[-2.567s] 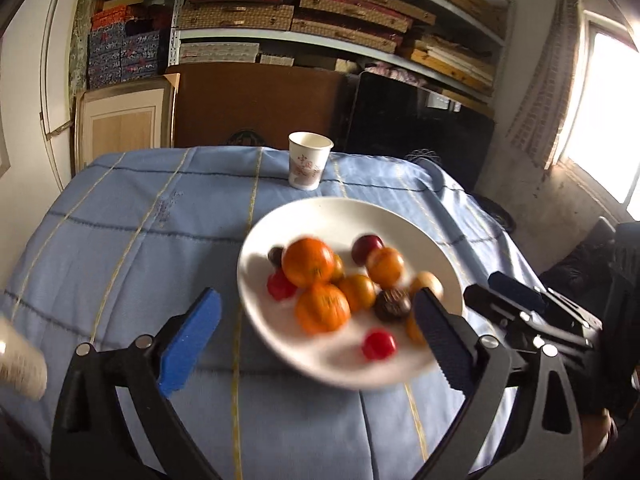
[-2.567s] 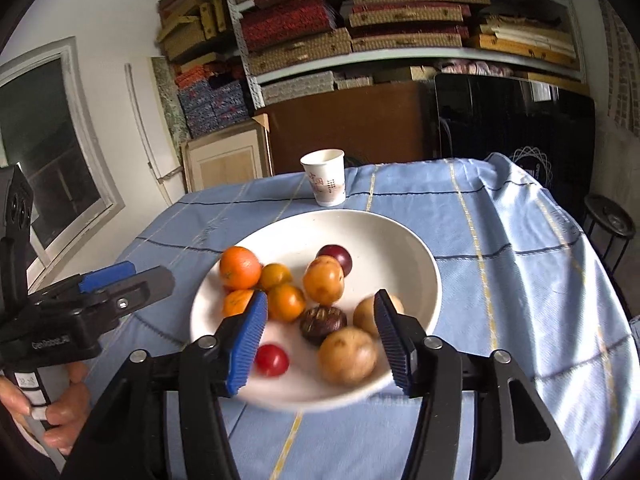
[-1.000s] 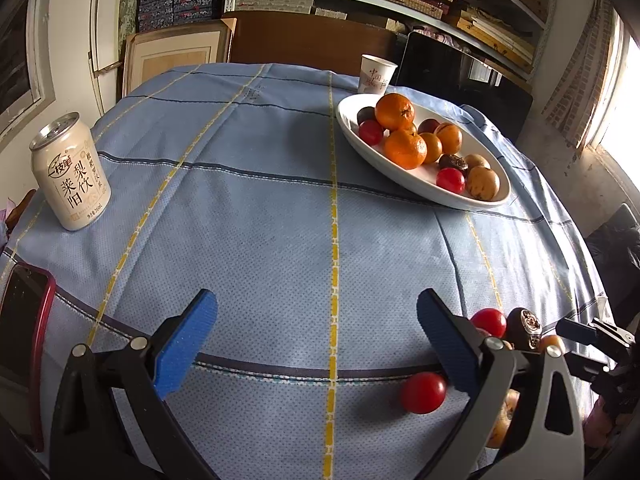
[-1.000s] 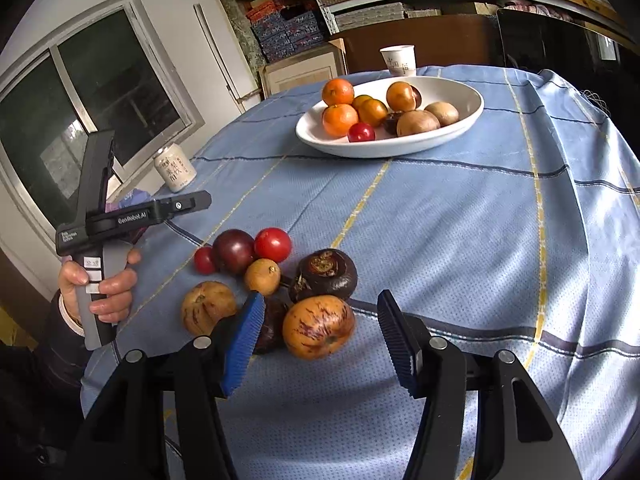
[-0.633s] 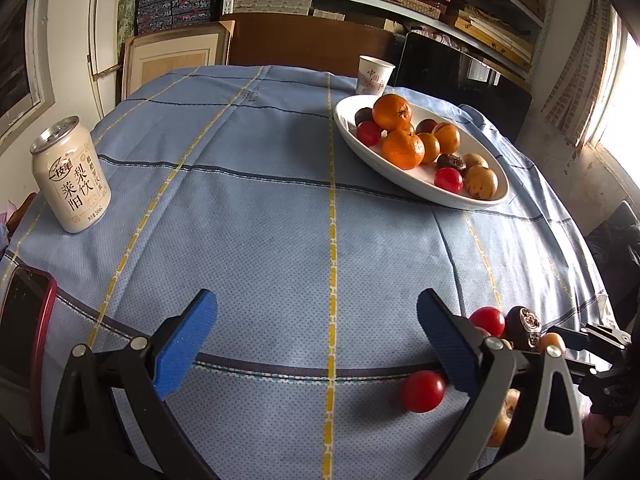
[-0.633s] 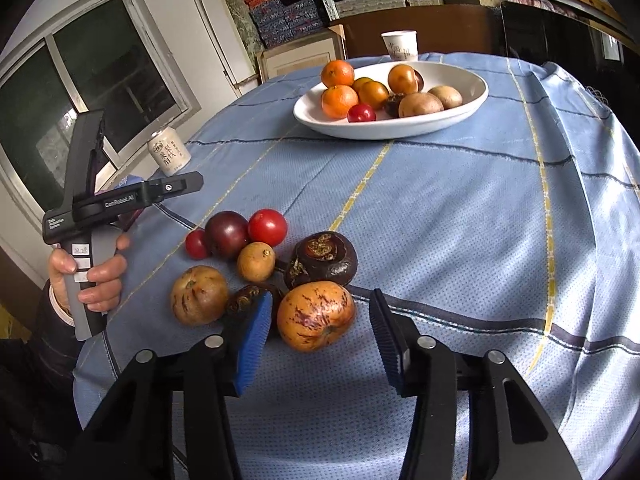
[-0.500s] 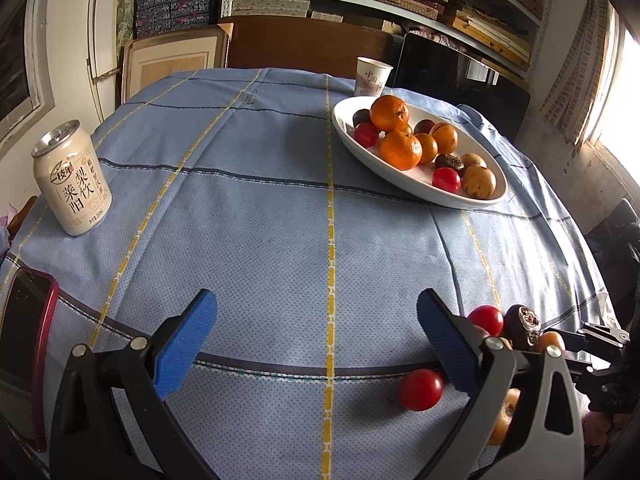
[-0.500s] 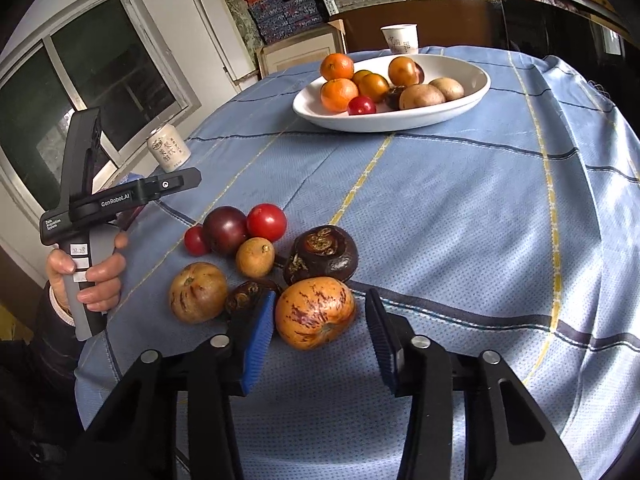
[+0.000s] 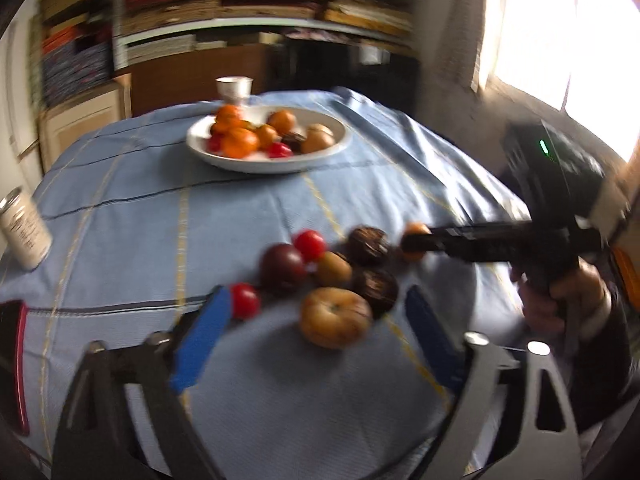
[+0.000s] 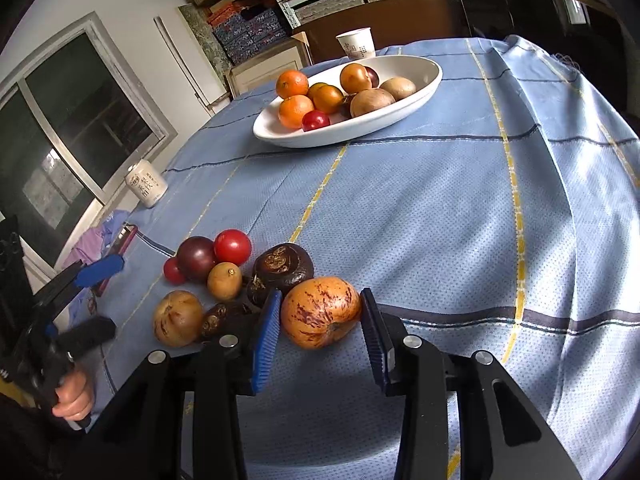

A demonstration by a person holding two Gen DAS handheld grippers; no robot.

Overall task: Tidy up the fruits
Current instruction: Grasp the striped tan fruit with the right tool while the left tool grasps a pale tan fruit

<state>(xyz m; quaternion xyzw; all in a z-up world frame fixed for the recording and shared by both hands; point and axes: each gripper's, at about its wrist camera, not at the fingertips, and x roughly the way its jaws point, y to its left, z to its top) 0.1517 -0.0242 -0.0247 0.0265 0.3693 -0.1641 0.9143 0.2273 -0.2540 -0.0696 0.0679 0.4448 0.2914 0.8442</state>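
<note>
My right gripper (image 10: pixel 318 330) is clamped on a speckled orange-brown passion fruit (image 10: pixel 320 312), both blue pads pressing its sides as it rests on the blue checked tablecloth (image 10: pixel 440 208). Just to its left lies the loose cluster: a dark wrinkled brown fruit (image 10: pixel 285 266) touching it from behind, a small yellow-brown round fruit (image 10: pixel 224 281), a dark purple plum (image 10: pixel 196 258), a large red cherry tomato (image 10: pixel 232 246), a smaller red tomato (image 10: pixel 173 271), a pale tan speckled fruit (image 10: pixel 177 318) and a dark shrivelled fruit (image 10: pixel 219 320) beside it. My left gripper (image 9: pixel 316 332) is closing its blue pads around that same tan fruit (image 9: pixel 335 317), but they stand clear of it on both sides, gripping nothing; this view is blurred. Far across the cloth sits the white oval bowl (image 10: pixel 420 80) with oranges and other fruit, a white paper cup (image 10: pixel 356 43) behind it. A pale drink can (image 10: pixel 146 189) stands near the left edge.
</note>
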